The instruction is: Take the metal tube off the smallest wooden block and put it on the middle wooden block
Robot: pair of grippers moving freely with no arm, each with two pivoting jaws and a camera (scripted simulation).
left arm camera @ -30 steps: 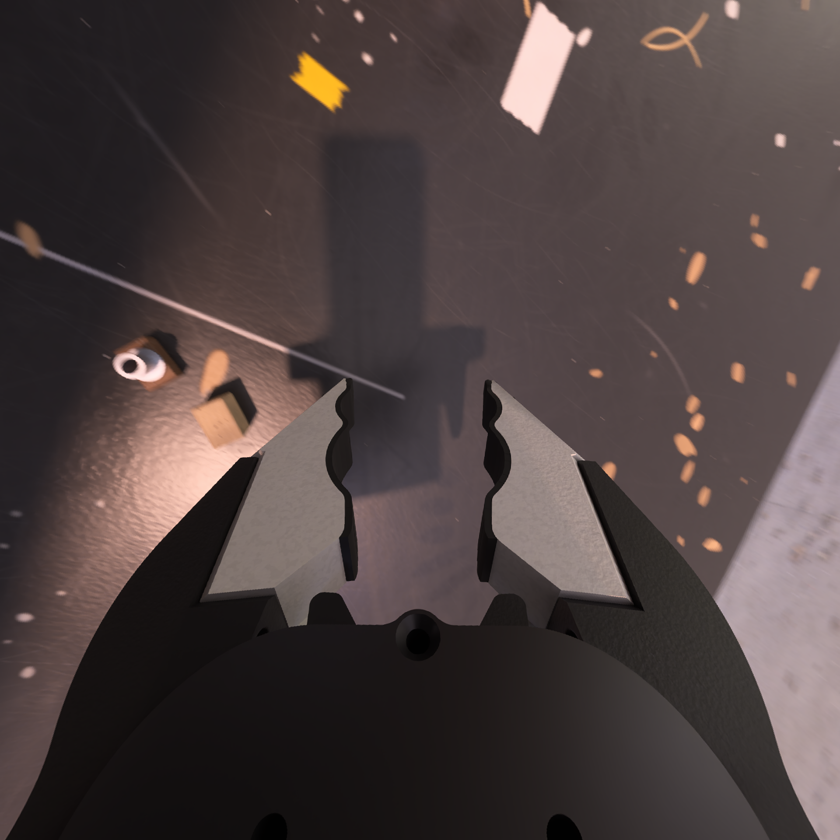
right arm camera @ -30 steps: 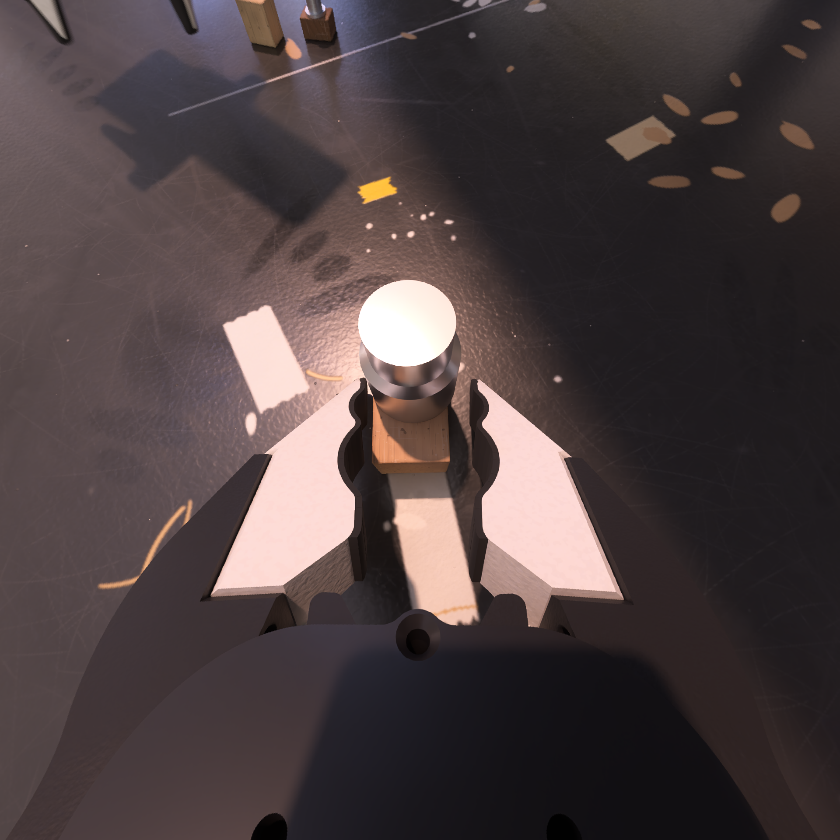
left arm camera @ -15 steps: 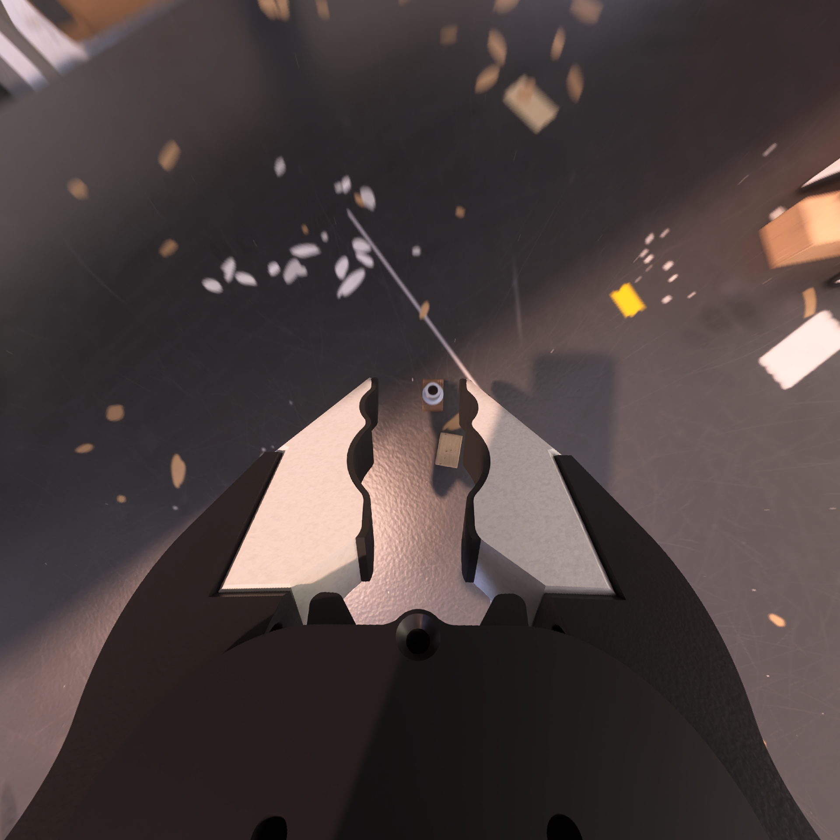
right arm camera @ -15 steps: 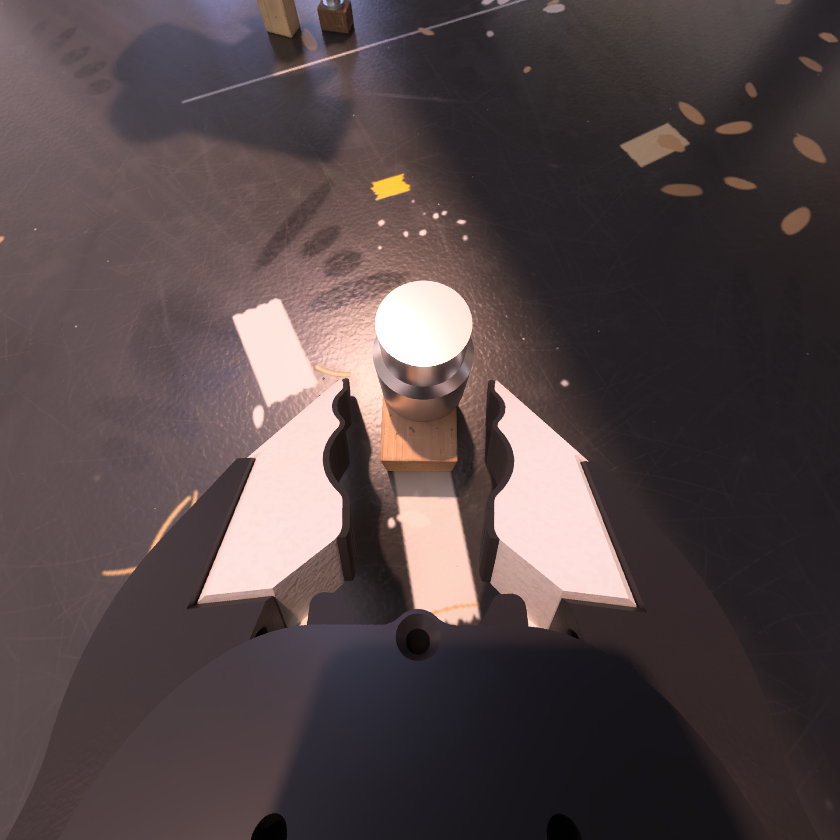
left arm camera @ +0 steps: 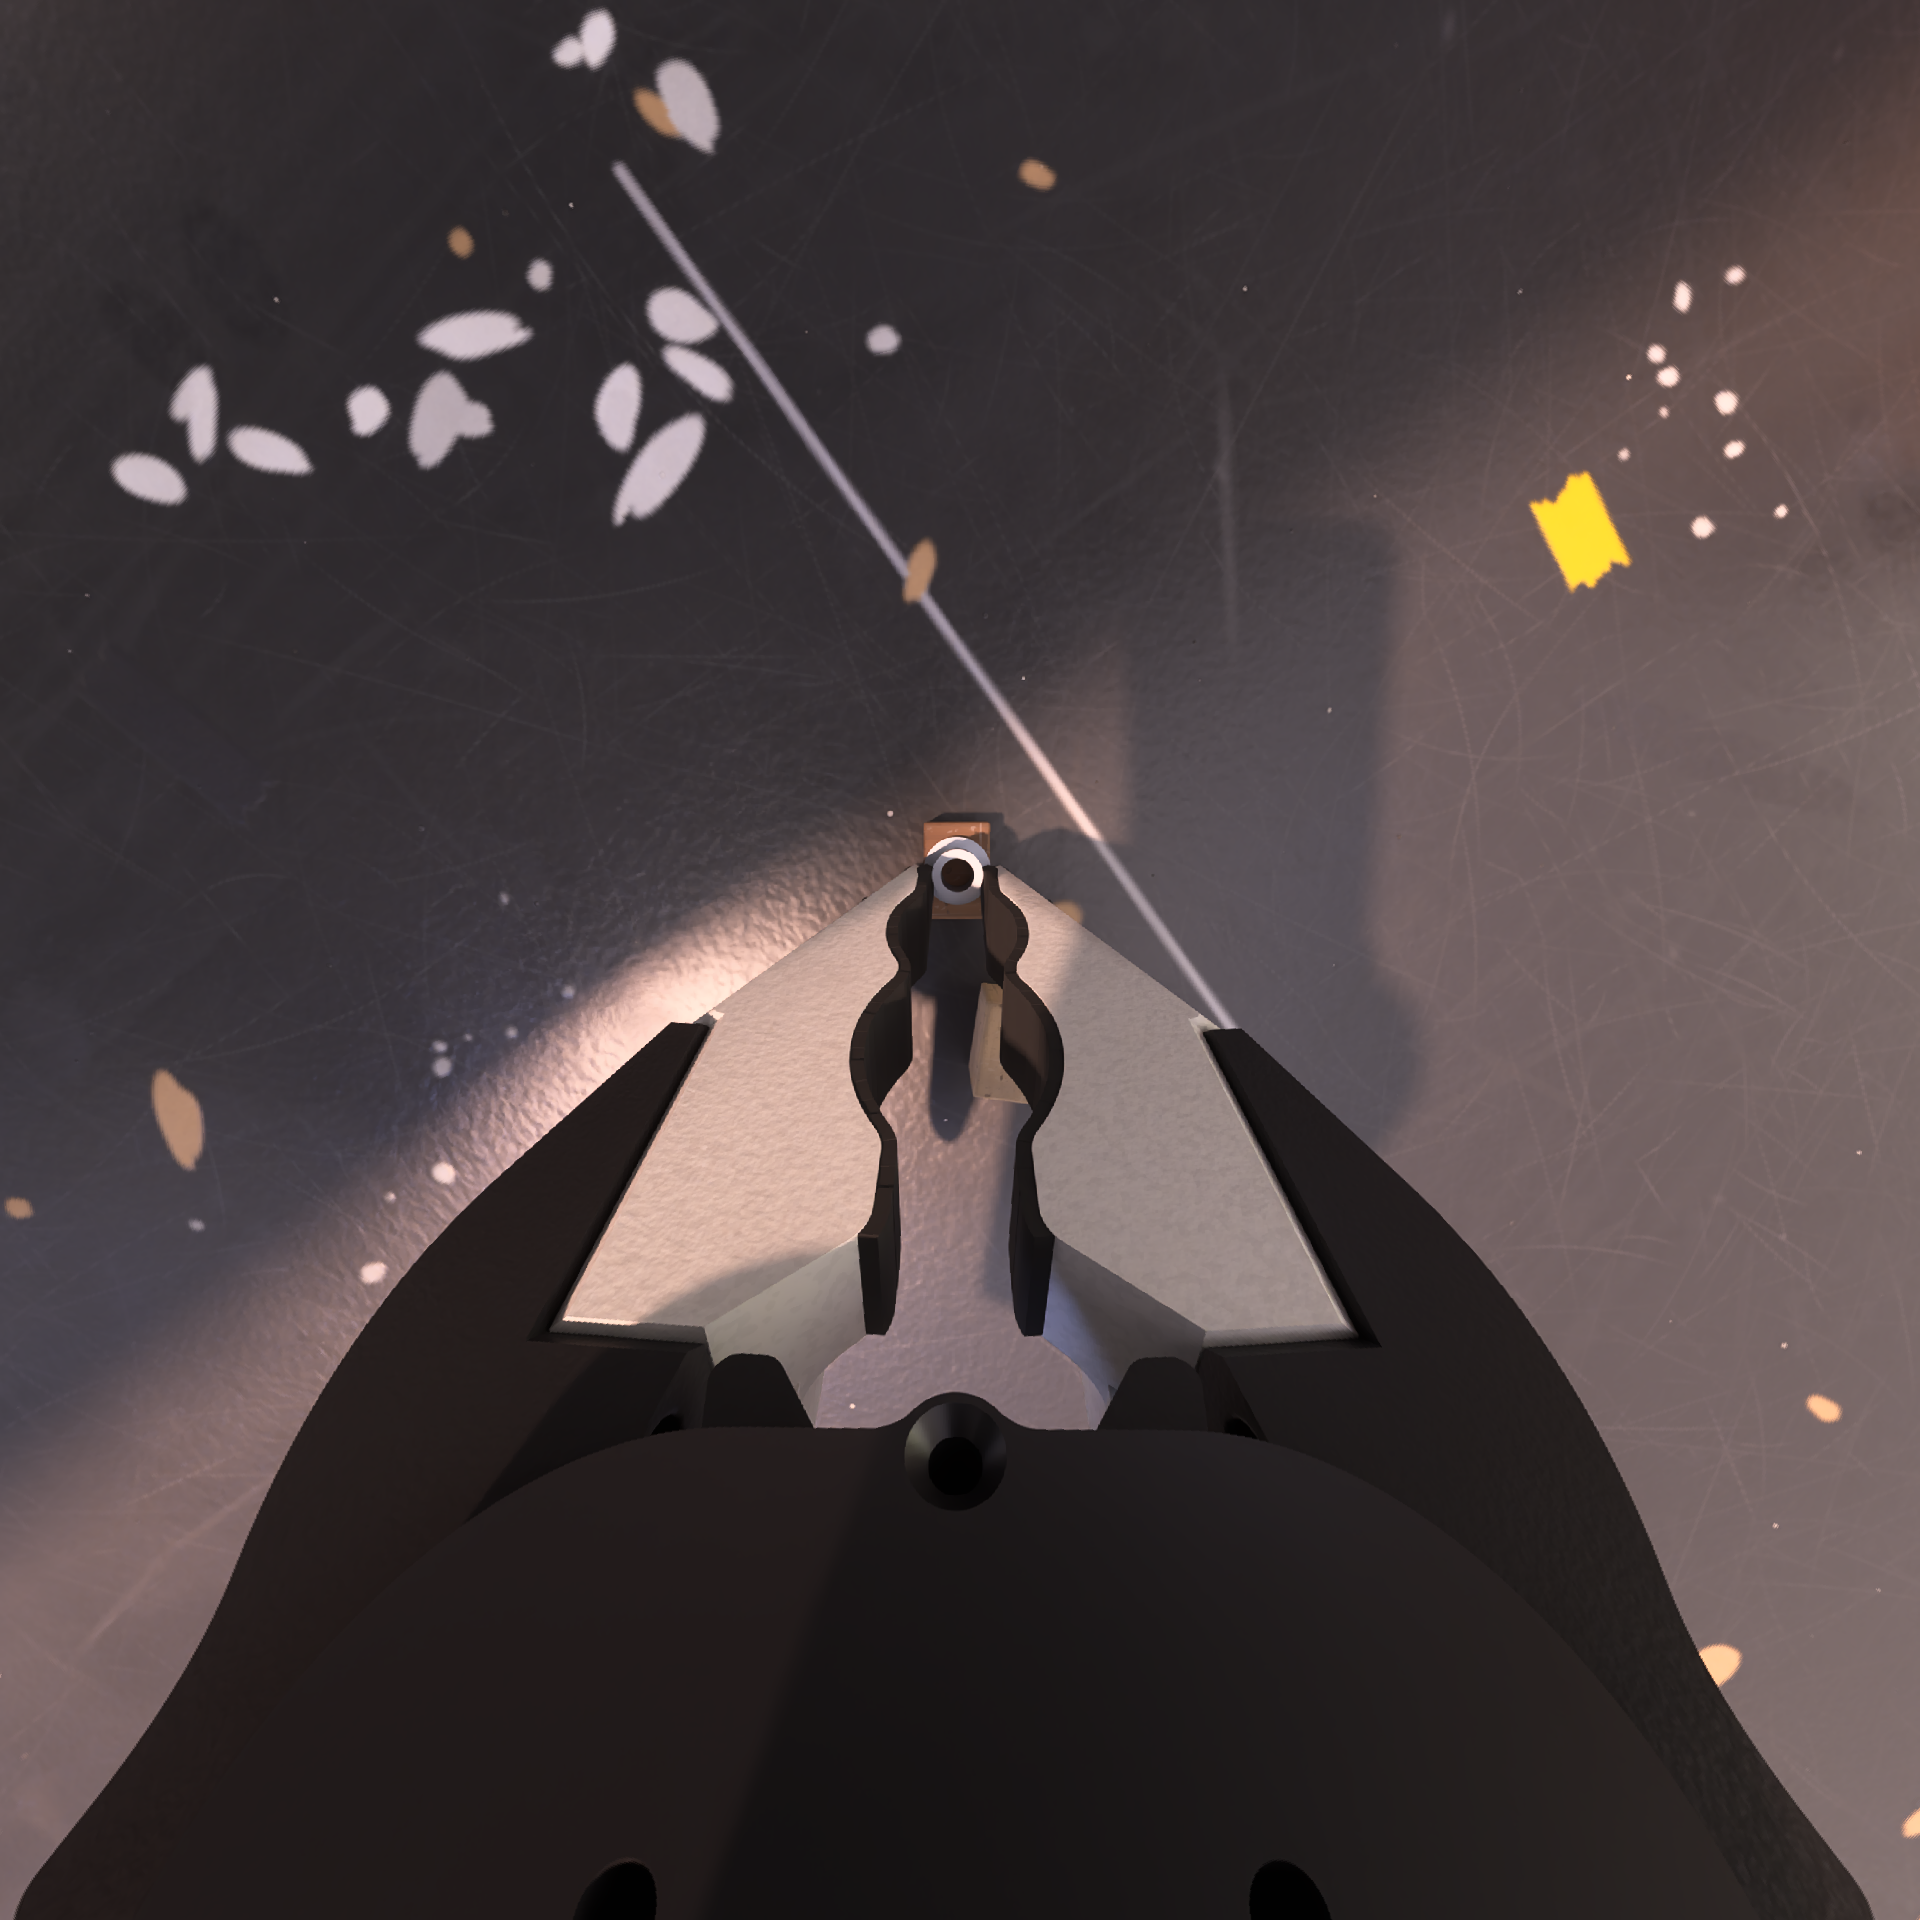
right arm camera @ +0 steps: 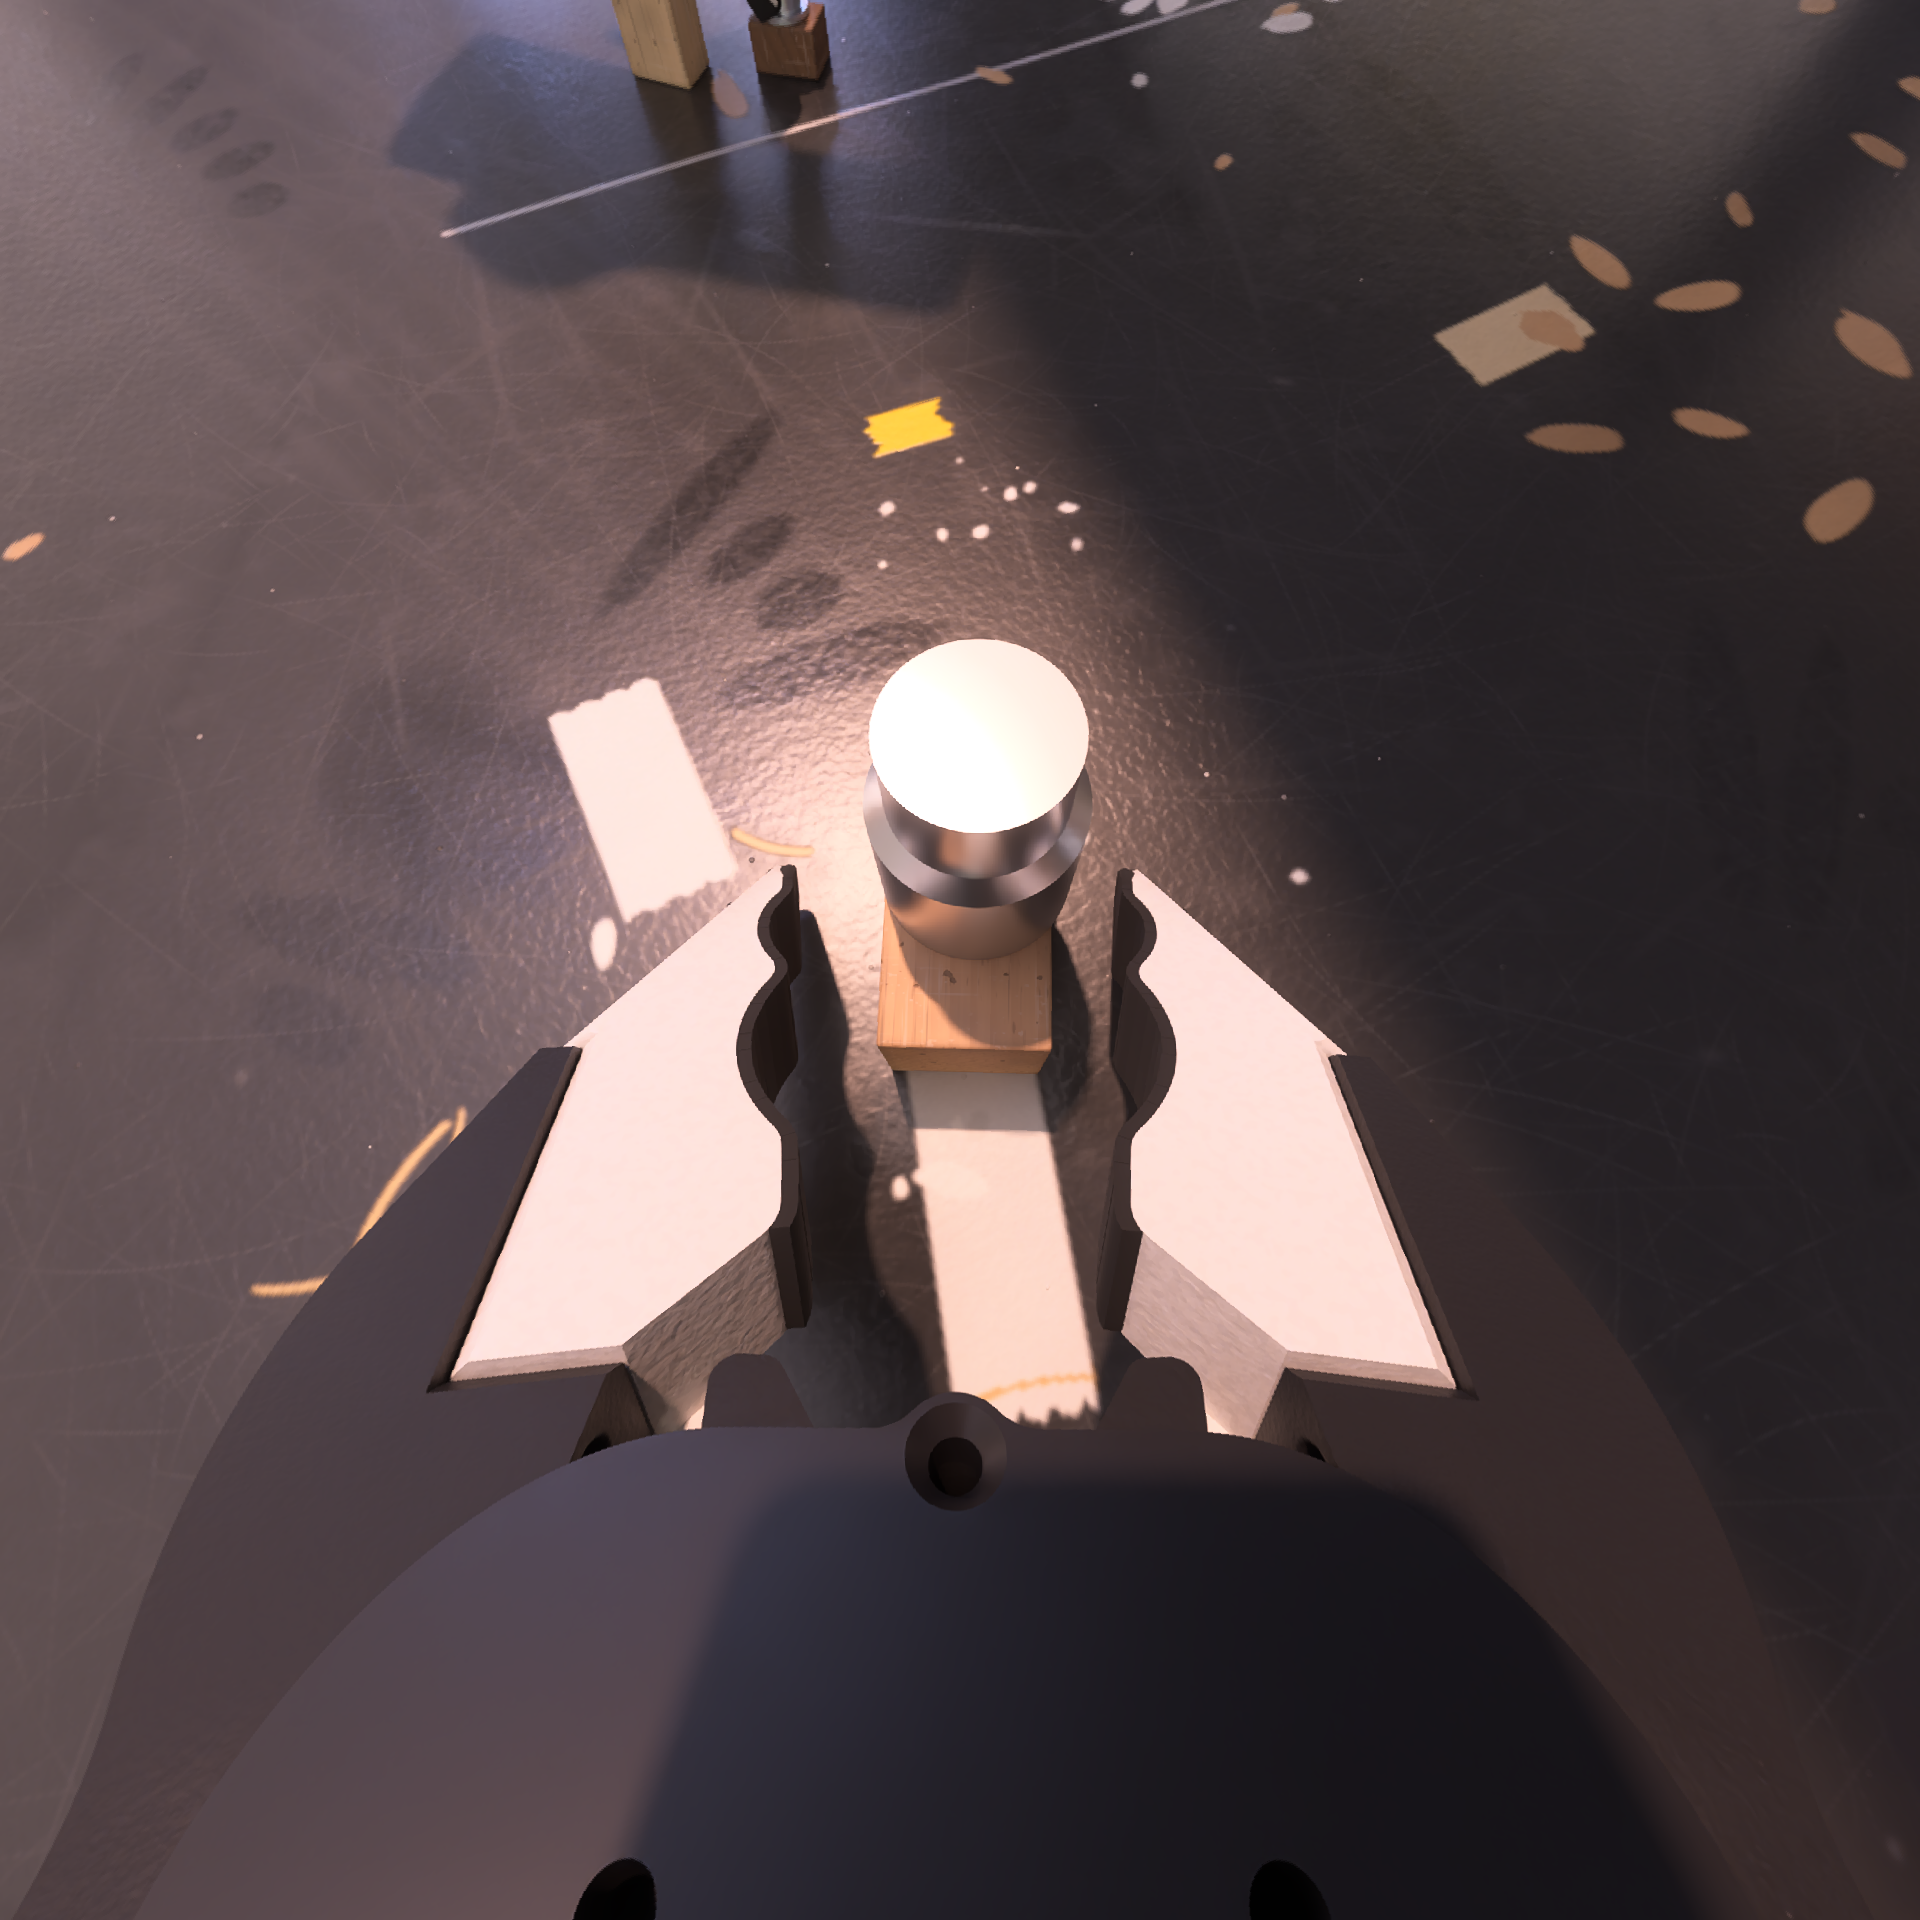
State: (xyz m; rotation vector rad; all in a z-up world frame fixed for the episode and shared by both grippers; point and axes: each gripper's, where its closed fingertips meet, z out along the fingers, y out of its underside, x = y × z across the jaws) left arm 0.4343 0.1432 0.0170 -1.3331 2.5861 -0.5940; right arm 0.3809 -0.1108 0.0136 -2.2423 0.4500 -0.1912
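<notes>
In the left wrist view a short metal tube (left arm camera: 956,876) stands upright on the smallest, dark brown wooden block (left arm camera: 958,834). My left gripper (left arm camera: 956,883) looks down on it, its jaws drawn in on either side of the tube. A pale wooden block (left arm camera: 987,1055) shows between the fingers, nearer to me. In the right wrist view my right gripper (right arm camera: 956,883) is open, its tips on either side of a light wooden block (right arm camera: 966,1008) that bears a wide metal cylinder (right arm camera: 977,790). The pale block (right arm camera: 660,42) and brown block (right arm camera: 790,47) show far off.
The dark floor carries a thin white line (left arm camera: 821,457), a yellow tape scrap (left arm camera: 1577,542) that also shows in the right wrist view (right arm camera: 909,426), white tape strips (right arm camera: 639,800), a beige patch (right arm camera: 1512,332) and scattered white and tan flecks.
My left gripper swung over the two small blocks, came down on the tube and narrowed its jaws around it. My right gripper opened a little wider a second ago and has stayed put since.
</notes>
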